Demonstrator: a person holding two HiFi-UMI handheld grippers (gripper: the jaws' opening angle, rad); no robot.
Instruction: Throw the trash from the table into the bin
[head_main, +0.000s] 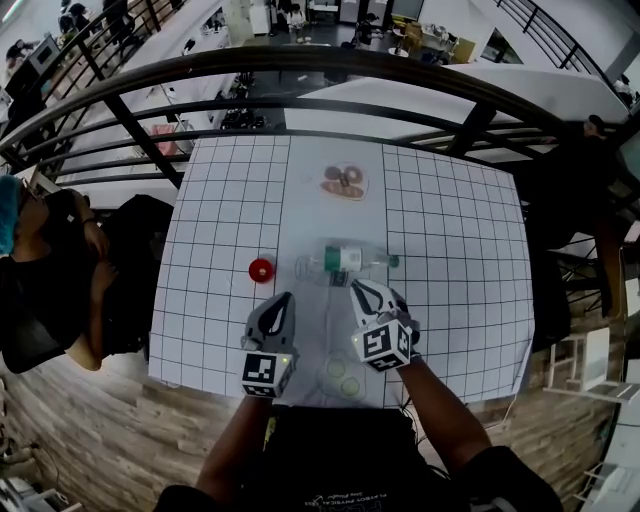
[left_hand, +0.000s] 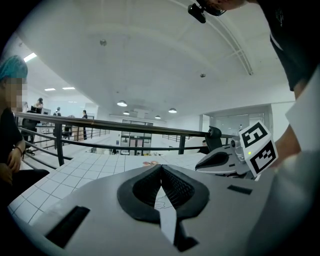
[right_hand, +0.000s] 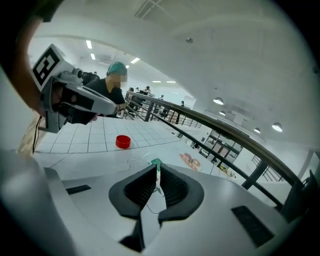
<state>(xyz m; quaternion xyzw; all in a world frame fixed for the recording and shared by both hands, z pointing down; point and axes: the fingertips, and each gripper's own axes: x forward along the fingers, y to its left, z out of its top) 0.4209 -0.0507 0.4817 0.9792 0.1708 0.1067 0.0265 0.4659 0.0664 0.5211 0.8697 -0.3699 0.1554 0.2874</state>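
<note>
Left gripper and right gripper were both pinched together, empty, just short of the clear green-capped plastic bottle.

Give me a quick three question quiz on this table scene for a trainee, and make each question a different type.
1. Multiple choice: how is the clear bottle placed on the table?
A. standing upright
B. lying on its side
C. held up in a gripper

2. True or false: in the head view, the red cap lies to the left of the bottle, apart from it.

3. Fill in the blank: the jaws of the left gripper and the right gripper are both ____, with nothing between them.

Key: 1 B; 2 true; 3 shut
</note>
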